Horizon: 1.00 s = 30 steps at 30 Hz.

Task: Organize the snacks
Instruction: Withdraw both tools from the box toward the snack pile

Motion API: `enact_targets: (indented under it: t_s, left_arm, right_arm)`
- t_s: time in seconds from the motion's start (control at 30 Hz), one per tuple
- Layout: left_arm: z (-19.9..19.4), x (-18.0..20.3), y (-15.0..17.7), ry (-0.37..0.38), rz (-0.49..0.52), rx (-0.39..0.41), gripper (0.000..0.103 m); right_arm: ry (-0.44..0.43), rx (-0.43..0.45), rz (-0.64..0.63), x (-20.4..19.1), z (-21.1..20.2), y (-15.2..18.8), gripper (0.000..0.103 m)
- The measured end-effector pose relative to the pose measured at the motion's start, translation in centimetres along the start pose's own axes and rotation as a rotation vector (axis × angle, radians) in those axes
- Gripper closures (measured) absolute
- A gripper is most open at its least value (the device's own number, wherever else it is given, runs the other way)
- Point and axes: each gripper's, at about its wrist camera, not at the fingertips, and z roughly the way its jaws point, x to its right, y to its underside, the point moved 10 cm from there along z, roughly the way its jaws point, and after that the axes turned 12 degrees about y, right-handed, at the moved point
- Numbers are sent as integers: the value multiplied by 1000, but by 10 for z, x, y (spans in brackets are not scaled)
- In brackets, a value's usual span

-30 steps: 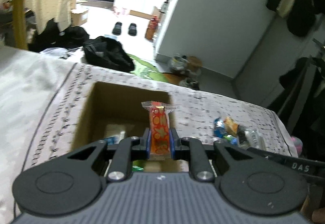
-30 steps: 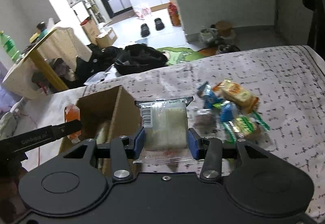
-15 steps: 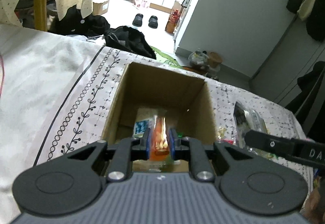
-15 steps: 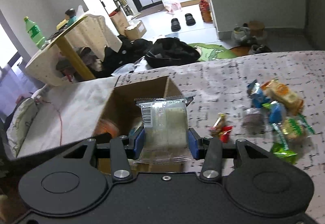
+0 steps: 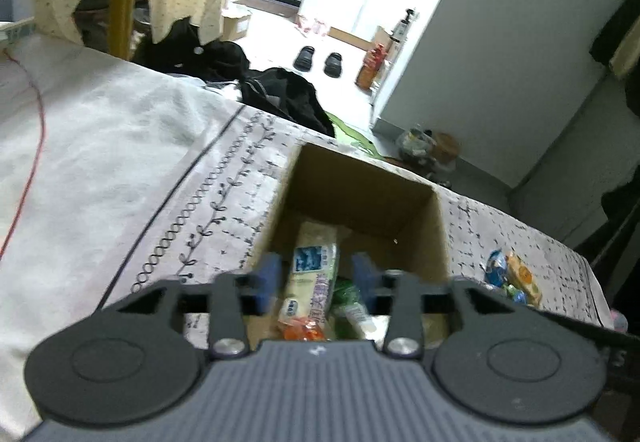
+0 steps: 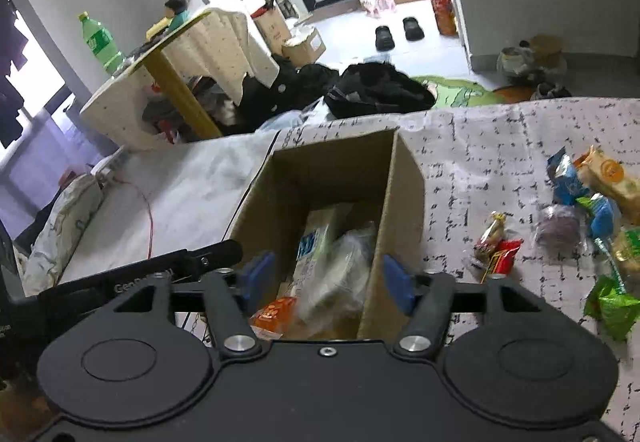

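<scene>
Both claws, left gripper [image 5: 316,284] and right gripper [image 6: 326,278], opening empty above the cardboard box [image 6: 400,193] at frame centre; several packets inside, loose snacks [image 6: 592,213] still scattered on the bedspread, right edge.

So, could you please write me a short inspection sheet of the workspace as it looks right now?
Surface: patterned grey cloth, bare white sheet at its left.
Job's things: open brown cardboard box holding wrapped snacks, including an orange packet; loose pile of wrapped snacks on the cloth to its right.
Clutter: nothing seen on the cloth.
Grippers: left gripper and right gripper above the box, jaws opening, gripping nothing.
Cables: thin red cable on the sheet.
Surroundings: black bags, slippers, draped table.
</scene>
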Motion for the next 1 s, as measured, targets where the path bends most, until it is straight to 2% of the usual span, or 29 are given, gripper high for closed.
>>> enact_targets:
  t_s: [0.03,0.1,0.2,0.27,0.4,0.53,0.77,0.83,1.0]
  left_arm:
    - [-1,-1,-1,-3,1,7,43]
    - [-2,-1,-2,-2,-1,15,27]
    - [-2,1,-2,6,-5,16,15]
    - [-1,5,-1,15,6,6,12]
    - [6,14,5,14,53,-40,11]
    - [10,26,8,32,88,-62,9]
    - [20,52,9,93,178,-78,0]
    - [24,59,10,115,212,-97,0]
    - [34,71,15,153,219,-119,0]
  right_arm:
    - [4,0,6,2,-1,0,36]
    - [14,-1,21,9,-3,2,34]
    - [35,1,31,22,-6,8,26]
    - [52,3,46,33,-9,12,20]
    - [92,-3,70,54,-14,21,16]
    - [129,14,63,71,-22,24,8]
    - [157,33,81,95,-31,21,0]
    - [164,38,90,101,-33,22,0]
    - [188,39,102,117,-34,24,0]
